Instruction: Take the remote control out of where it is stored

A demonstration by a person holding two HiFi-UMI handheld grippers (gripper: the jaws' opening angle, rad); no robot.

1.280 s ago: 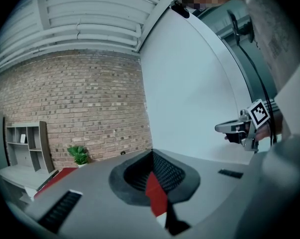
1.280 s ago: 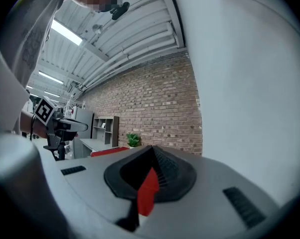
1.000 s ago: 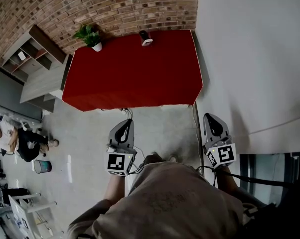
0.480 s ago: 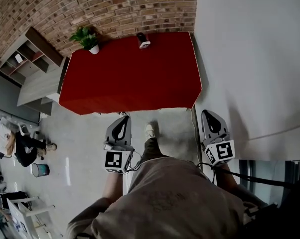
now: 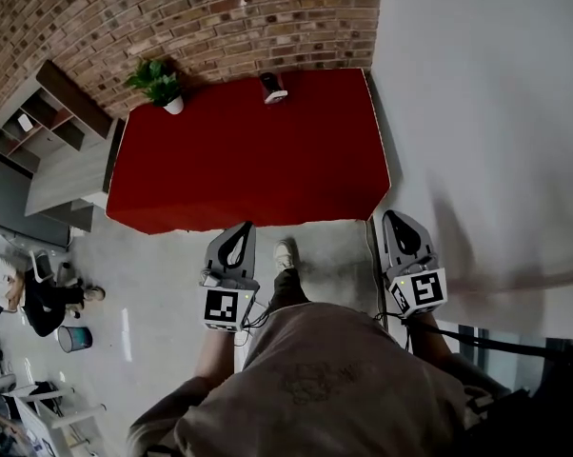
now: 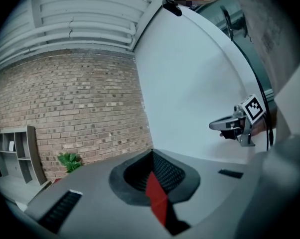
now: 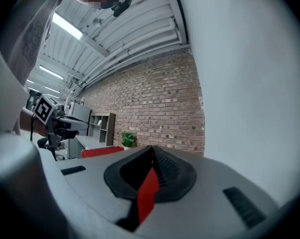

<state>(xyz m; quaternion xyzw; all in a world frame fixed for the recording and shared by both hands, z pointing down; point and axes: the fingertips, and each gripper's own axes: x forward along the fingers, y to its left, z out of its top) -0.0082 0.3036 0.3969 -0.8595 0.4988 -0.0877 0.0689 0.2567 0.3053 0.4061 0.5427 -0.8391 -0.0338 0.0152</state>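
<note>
A red-topped table (image 5: 248,150) stands against the brick wall ahead. At its back edge stands a small black-and-white object (image 5: 271,88), too small to tell if it is the remote control or its holder. My left gripper (image 5: 239,228) hangs short of the table's near edge, jaws shut and empty. My right gripper (image 5: 398,217) is level with it beside the white wall, also shut with nothing held. In the left gripper view the jaws (image 6: 152,154) meet, and the right gripper (image 6: 216,126) shows at right. The right gripper view shows its own closed jaws (image 7: 151,151).
A potted plant (image 5: 156,82) sits on the table's back left corner. Grey shelving (image 5: 49,112) stands left of the table. A white wall (image 5: 477,112) runs along the right. A seated person (image 5: 29,293) and a small bin (image 5: 74,337) are far left. My shoe (image 5: 285,252) is on the grey floor.
The person has stepped forward, a shoe now showing between the grippers. The view has swung slightly, and both grippers stay shut at the same height.
</note>
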